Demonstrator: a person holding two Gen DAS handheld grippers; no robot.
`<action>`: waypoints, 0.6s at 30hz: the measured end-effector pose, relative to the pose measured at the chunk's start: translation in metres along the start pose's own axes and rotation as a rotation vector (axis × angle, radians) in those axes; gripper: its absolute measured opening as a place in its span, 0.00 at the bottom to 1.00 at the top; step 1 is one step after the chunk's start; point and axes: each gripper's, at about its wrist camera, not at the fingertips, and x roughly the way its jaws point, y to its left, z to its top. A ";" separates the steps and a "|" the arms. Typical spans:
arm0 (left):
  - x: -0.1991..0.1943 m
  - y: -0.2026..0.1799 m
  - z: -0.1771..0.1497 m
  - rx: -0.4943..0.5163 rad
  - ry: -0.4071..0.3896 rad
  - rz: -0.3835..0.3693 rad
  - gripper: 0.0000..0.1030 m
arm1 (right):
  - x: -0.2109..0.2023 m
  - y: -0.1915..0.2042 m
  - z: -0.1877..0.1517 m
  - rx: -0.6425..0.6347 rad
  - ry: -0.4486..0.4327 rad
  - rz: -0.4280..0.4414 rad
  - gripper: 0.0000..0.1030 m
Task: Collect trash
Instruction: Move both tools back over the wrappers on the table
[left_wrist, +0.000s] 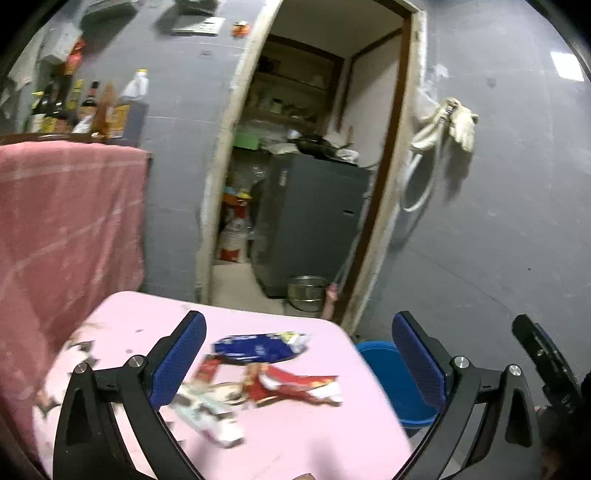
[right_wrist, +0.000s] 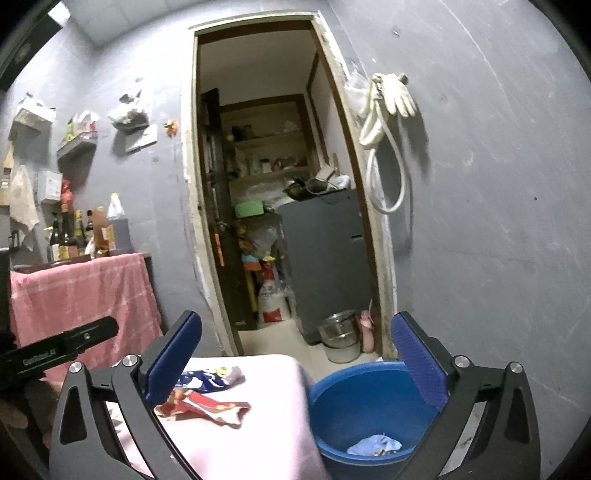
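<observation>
Both grippers, left (left_wrist: 299, 363) & right (right_wrist: 295, 363): wide, empty. Wrappers (left_wrist: 273, 365) on surface (left_wrist: 295, 435); pinch one flat, drop into bucket (right_wrist: 354, 413).

Left gripper (left_wrist: 299, 354) held wide open, blue pads (left_wrist: 184, 354) far apart, nothing clamped between them; pointing slightly downward, over the near part of the desk (left_wrist: 155, 314). Right gripper (right_wrist: 295, 363) equally spread, blue pads (right_wrist: 419, 363) parted, nothing gripped; aimed almost level, straddling the desk's right edge. Side by side, well apart: right gripper's black body visible at the left view's right margin, left gripper's body at the right view's left margin.
</observation>
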 end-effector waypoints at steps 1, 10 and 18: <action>-0.004 0.006 -0.001 -0.007 -0.003 0.014 0.96 | 0.000 0.006 0.000 -0.007 -0.006 0.008 1.00; -0.030 0.062 -0.015 -0.034 -0.015 0.162 0.96 | 0.005 0.054 -0.009 -0.062 -0.018 0.079 1.00; -0.029 0.103 -0.038 -0.076 0.057 0.234 0.96 | 0.031 0.086 -0.031 -0.118 0.064 0.125 1.00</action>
